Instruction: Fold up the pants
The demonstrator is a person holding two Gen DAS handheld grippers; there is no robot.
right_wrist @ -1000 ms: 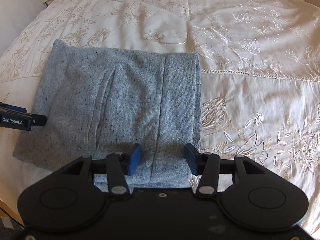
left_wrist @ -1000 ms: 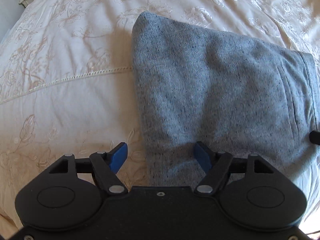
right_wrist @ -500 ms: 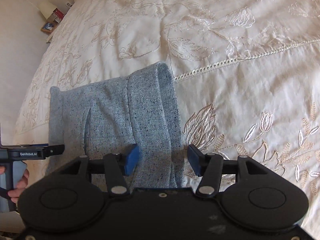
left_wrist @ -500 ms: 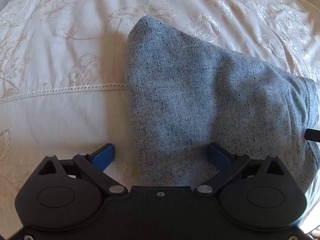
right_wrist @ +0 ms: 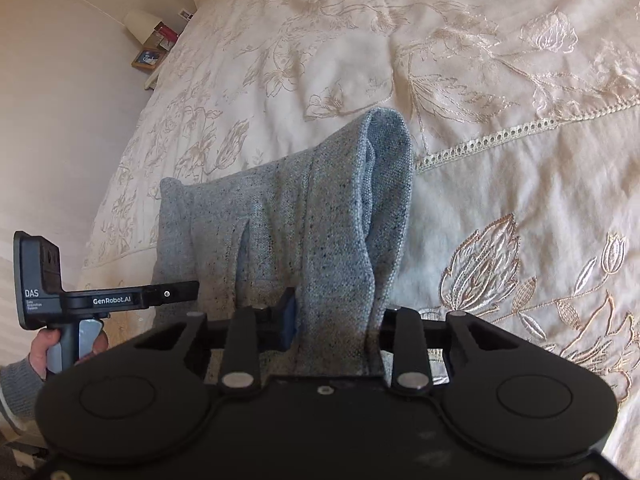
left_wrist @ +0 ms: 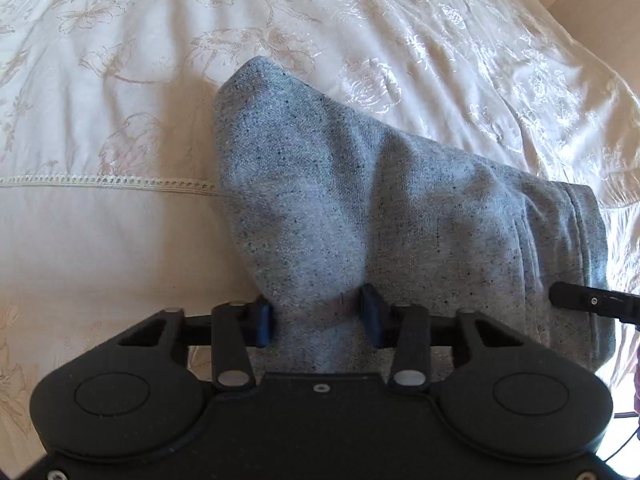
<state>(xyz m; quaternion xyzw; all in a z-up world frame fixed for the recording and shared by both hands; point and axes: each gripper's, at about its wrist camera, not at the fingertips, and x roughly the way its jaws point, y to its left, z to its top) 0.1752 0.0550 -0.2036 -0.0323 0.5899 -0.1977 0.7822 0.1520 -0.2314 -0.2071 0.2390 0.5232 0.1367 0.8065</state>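
On the bed (left_wrist: 120, 240), both my left hand-held gripper (left_wrist: 318, 320) and right hand-held gripper (right_wrist: 340, 332) clamp the pants' (left_wrist: 360, 208) near edge, ready to fold it over.

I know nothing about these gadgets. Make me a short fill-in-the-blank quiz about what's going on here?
1. Both grippers are shut on the ____ pants.
2. The pants lie on a cream bedspread embroidered with ____.
3. In the right wrist view, the left gripper is held in a person's ____.
4. The right gripper pinches the pants' near ____.

Missing words: grey; flowers; hand; edge
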